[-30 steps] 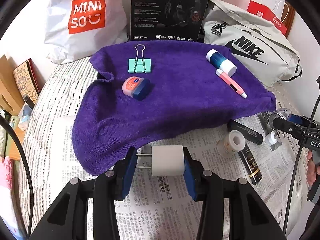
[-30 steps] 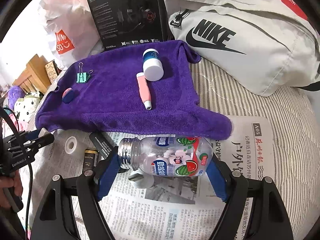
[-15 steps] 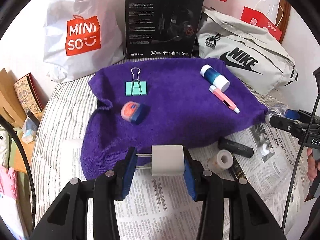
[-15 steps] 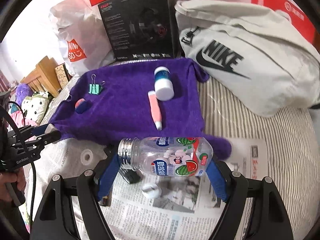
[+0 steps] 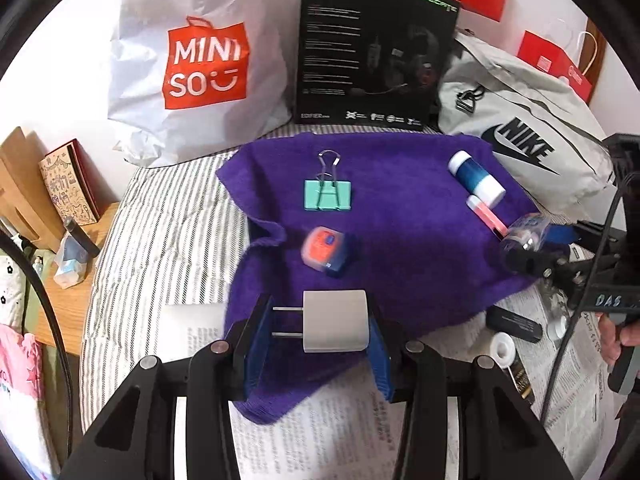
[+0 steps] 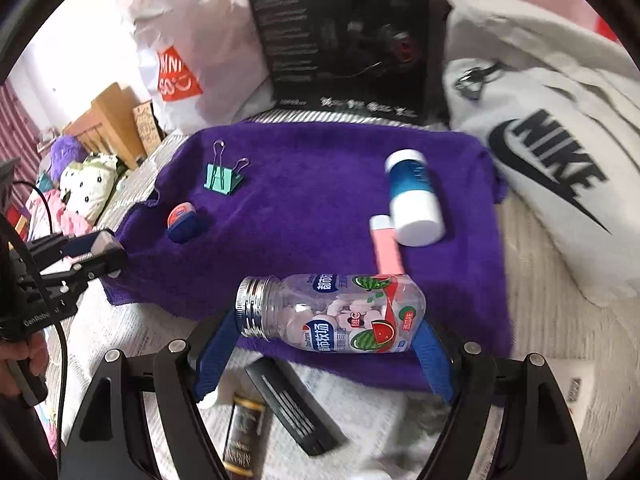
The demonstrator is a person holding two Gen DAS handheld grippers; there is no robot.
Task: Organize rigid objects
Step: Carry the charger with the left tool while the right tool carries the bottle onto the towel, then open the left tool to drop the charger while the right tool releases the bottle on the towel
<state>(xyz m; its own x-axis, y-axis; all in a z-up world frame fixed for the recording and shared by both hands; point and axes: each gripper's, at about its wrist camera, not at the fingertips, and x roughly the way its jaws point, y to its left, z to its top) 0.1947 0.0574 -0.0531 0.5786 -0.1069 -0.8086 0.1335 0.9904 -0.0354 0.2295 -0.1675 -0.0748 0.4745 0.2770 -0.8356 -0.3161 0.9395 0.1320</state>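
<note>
Carrying step in hand: two items in transit toward purple towel (image 5: 400,240), both clear of the bed surface

Left gripper (image 5: 320,322), lower centre of left wrist view: jaws clenched on white plug adapter (image 5: 335,321), prongs pointing left, body hanging over near edge of towel

Right gripper (image 6: 324,316), lower centre of right wrist view: jaws clenched end to end on clear candy bottle (image 6: 332,312), lying sideways, metal-threaded neck to the left, no cap seen, over near edge of towel and just in front of pink pen (image 6: 386,250)

Already lying on towel: green binder clip (image 5: 328,194), small orange-and-blue jar (image 5: 326,250), blue-and-white tube (image 5: 476,178), pink pen. Still on newspaper (image 6: 360,420): black tubes, tape roll

Next move, as judged: lower each item onto a bare patch of towel, adapter near centre, bottle clear of pen; release only once resting, since bottle likely to roll
</note>
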